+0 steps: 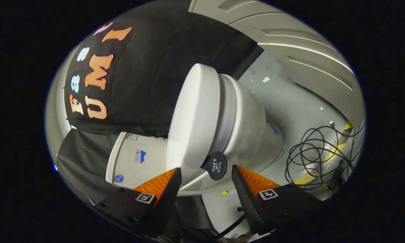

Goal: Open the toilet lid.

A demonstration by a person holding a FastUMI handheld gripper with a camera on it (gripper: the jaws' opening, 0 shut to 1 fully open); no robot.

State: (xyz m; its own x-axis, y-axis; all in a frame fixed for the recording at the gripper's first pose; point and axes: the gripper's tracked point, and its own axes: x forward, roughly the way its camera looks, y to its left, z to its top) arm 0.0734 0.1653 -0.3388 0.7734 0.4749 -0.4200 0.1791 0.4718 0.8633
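tool (206, 179): fingers spread, gripping nothing
lid (192, 118): shut on toilet bowl (246, 125), front edge between fingers, tank (135, 162) left
black tab (215, 165): on lid rim, between tips
tip: pinch tab/rim square, then swing lid twd tank

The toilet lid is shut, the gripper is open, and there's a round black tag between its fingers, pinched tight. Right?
Not quite. The gripper view shows the gripper open around the round black tag without pinching it. The toilet lid is shut.

A recording booth: a toilet (229, 114) stands before black cloth, loose cables (320, 152) on the floor.
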